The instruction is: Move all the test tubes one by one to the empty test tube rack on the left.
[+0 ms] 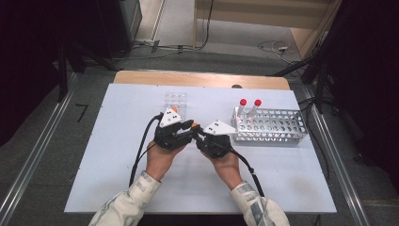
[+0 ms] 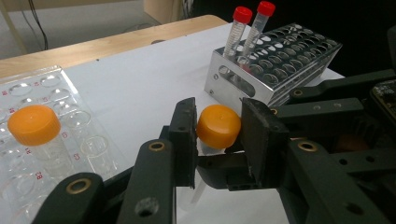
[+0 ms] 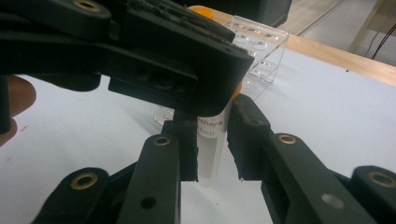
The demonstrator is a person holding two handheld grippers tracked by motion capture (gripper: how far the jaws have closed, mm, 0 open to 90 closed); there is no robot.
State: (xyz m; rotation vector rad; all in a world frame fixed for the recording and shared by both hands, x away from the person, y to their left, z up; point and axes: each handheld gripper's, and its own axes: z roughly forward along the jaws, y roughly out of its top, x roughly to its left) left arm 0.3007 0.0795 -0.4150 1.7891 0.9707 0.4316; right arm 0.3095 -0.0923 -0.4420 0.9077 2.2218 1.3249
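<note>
Right gripper view | centre frame, tube point(image 3: 211, 144) stood upright, cap up | right gripper point(image 3: 212, 140) pinched its body | left gripper point(image 2: 217, 128) pinched orange cap point(image 2: 218, 126)

— Forearms? Entering from the bottom edge of the high view, sleeves patterned, converging toward mid-table.

— Left hand point(image 1: 160, 157)? Palm up under its tool, wrapped around the body. Left gripper point(image 2: 218, 128) pointing rightward toward the other, jaws drawn in against an orange cap point(image 2: 218, 126), pads pressing both sides.

— Right hand point(image 1: 225, 162)? Mirrored, angled leftward. Right gripper point(image 3: 212, 140) nose to nose with the left, jaws clamped on a clear tube point(image 3: 210, 144) below that cap.

— Contact between the tools? Tips overlapping, left jaw lying across above the right pair; touching or not, cannot tell.
</note>
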